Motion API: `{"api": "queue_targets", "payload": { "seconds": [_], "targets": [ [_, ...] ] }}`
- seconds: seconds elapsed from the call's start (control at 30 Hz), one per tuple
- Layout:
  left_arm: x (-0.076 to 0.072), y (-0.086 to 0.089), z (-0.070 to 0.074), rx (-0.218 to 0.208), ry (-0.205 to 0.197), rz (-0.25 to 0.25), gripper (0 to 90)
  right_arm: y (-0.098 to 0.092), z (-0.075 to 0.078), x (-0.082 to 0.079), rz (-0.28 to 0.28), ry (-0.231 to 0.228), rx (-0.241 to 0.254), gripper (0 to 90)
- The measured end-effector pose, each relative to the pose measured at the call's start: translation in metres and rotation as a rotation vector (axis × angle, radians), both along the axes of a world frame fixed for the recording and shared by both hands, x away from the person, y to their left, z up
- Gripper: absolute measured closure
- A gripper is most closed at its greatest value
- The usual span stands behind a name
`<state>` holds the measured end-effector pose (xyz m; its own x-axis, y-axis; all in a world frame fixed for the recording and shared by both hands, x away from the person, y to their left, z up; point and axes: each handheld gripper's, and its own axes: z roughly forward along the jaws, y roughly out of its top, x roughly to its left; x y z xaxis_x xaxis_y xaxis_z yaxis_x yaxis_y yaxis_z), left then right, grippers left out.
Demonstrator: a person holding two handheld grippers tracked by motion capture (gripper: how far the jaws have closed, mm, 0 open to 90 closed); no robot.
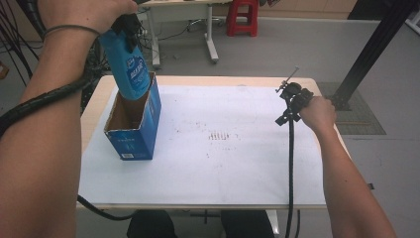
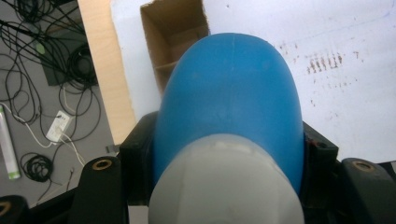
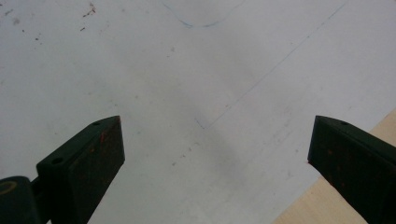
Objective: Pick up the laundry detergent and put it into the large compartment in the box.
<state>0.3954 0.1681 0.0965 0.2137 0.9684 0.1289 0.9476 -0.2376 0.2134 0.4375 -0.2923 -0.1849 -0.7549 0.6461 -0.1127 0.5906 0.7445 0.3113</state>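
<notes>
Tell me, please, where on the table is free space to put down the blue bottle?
The white sheet is bare between the blue carton and the right gripper, and along its near edge. It is crowded only at the far left, where the left gripper holds the blue bottle over the open carton.

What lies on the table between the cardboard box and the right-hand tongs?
Nothing: in the high view the white sheet runs bare from the cardboard box to the right tongs, marked with a few faint brown stains.
</notes>
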Motion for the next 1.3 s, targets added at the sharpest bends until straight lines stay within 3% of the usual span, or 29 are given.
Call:
{"api": "queue_targets", "payload": {
  "seconds": [0.53, 0.87, 1.3],
  "targets": [
    [0.012, 0.017, -0.027, 0.012, 0.018, 0.093, 37.8, -0.001, 0.000, 0.000, -0.004, 0.005, 0.005, 3.4],
    [0.016, 0.024, -0.052, 0.023, 0.015, 0.117, 37.9, 0.001, 0.000, -0.001, -0.006, 0.004, 0.005, 3.4],
    [0.025, 0.032, -0.088, 0.023, 0.048, 0.140, 37.8, 0.002, 0.000, -0.001, -0.005, 0.003, 0.003, 3.4]
  ]
}}
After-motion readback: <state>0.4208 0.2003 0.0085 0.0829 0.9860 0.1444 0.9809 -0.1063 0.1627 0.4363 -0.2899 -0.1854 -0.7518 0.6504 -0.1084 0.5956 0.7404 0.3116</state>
